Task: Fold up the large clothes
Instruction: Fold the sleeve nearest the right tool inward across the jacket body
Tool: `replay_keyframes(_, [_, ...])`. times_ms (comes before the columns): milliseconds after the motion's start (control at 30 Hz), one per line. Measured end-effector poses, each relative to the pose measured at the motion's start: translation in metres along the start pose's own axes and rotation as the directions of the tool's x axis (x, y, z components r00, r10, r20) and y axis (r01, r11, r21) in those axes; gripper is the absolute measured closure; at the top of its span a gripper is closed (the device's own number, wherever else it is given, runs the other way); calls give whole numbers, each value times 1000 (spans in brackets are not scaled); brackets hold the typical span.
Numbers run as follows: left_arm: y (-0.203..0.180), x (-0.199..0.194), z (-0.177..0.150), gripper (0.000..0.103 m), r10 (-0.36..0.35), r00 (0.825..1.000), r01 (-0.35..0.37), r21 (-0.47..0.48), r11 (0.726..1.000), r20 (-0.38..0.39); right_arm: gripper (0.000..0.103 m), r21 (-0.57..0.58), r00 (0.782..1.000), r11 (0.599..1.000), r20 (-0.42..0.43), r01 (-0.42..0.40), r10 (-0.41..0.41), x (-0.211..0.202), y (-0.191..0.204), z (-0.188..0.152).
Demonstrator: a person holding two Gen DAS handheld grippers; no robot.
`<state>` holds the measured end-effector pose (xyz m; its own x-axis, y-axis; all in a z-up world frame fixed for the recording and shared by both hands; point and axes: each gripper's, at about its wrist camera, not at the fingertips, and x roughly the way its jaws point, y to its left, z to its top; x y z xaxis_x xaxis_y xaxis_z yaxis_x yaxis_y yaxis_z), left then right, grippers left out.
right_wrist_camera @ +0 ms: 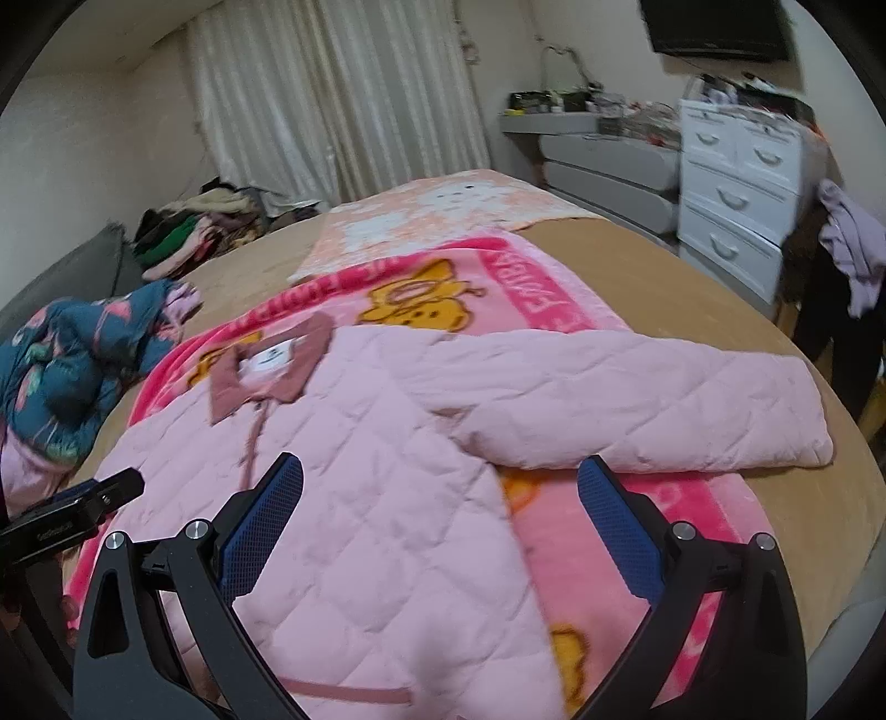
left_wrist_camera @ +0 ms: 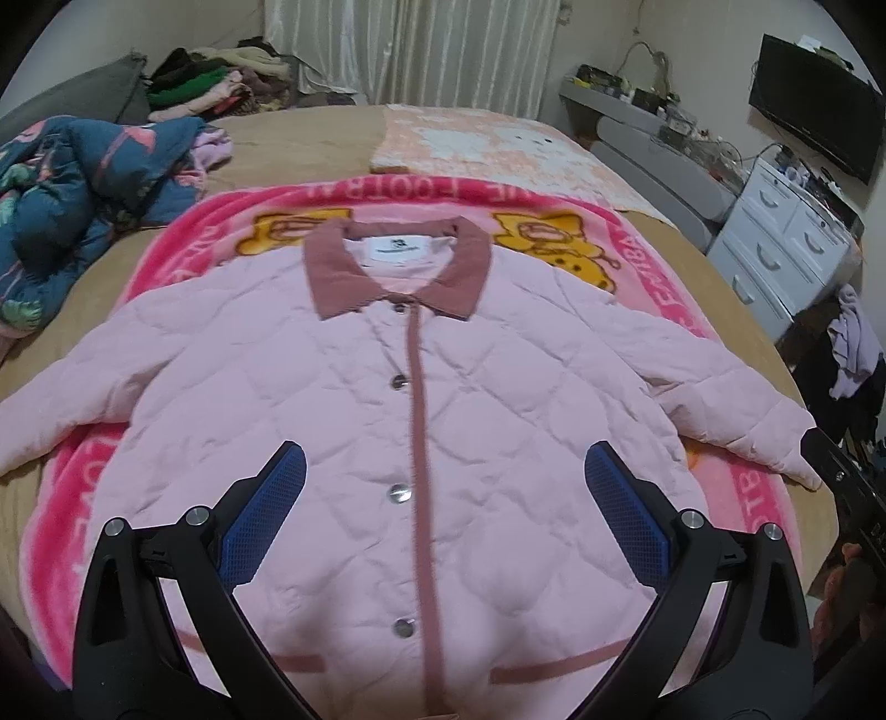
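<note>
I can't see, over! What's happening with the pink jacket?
Both grippers open, empty. Jacket flat on blanket, unfolded. Nothing blocking.

A pink quilted jacket (left_wrist_camera: 354,421) lies face up and buttoned on a pink cartoon blanket (left_wrist_camera: 559,227), which is spread over a tan bed (left_wrist_camera: 299,133). Its darker rose collar (left_wrist_camera: 398,266) points toward the far end, with a white label inside, and both sleeves spread outward to the sides. A rose placket runs down the middle beside a row of silver snaps (left_wrist_camera: 400,492). The left gripper (left_wrist_camera: 443,487) hovers above the lower front of the jacket, its blue-padded fingers (left_wrist_camera: 266,515) spread wide with nothing between them. A crumpled blue floral quilt (left_wrist_camera: 72,188) sits at the left, a white drawer unit (left_wrist_camera: 786,232) at the right, and curtains (left_wrist_camera: 410,50) hang behind.
</note>
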<state>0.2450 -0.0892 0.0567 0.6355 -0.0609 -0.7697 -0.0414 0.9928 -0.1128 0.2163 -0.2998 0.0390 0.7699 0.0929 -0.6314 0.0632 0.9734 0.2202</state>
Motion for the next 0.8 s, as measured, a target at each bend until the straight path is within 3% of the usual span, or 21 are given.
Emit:
replay_keyframes(367, [-36, 50, 10, 8, 10, 998, -8, 25, 1000, -69, 4, 150, 993, 983, -49, 109, -103, 36, -79, -4])
replay_keyframes(800, [-70, 96, 8, 8, 38, 992, -29, 69, 997, -124, 4, 341, 974, 913, -92, 224, -205, 65, -174, -13])
